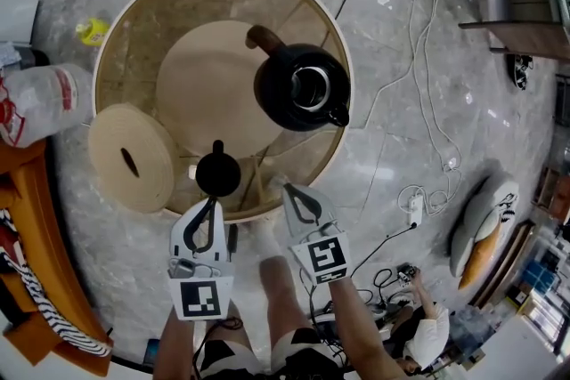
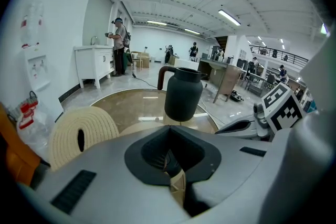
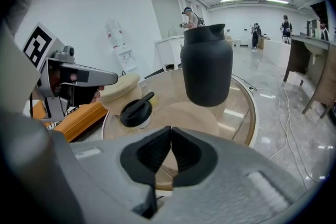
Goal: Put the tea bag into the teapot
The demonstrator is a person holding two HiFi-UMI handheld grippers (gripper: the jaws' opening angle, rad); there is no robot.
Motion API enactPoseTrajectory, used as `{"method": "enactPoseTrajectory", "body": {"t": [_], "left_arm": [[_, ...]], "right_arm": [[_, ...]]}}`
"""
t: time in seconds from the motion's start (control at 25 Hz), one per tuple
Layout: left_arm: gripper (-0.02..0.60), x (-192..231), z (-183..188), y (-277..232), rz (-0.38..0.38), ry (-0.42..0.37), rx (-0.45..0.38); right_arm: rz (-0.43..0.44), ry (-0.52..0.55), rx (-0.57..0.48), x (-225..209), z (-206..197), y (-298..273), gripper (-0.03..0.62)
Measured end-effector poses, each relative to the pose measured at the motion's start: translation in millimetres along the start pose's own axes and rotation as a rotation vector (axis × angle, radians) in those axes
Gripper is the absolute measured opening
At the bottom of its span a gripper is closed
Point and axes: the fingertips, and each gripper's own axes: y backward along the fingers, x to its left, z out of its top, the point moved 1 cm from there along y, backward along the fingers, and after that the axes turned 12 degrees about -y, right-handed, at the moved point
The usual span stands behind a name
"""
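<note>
Apparently the tea bag (image 2: pixel 177 183), a small beige piece, sits pinched in the left gripper (image 2: pixel 169 135) jaws, near the teapot (image 1: pixel 298 118).
It looks light and soft; hold it gently by the top. The right gripper (image 3: pixel 170 136) jaws are closed, empty.

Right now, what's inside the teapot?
The teapot stands open, its lid set aside. Through the mouth only a shiny inner ring and a dark hollow show. No tea bag is seen, but the bottom is too dark to tell.
</note>
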Motion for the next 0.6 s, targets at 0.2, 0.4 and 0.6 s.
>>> {"method": "enactPoseTrajectory", "body": {"t": [0.2,0.4,0.6], "left_arm": [[0.017,3.6,32.3,9.9,0.012,-0.02,-0.031],[0.017,4.9,65.9,23.8,0.018,-0.044,-0.065],[0.017,7.8,99.4,38.6,0.029,-0.073,-0.095]], "right_arm": [[0.002,0.002,-0.056,5.0,31.4,22.0,0.003],[0.003,0.011,-0.099,12.4,67.2,46.9,0.003],[0.001,0.03,-0.153,15.0,106.1,73.3,0.003]]}}
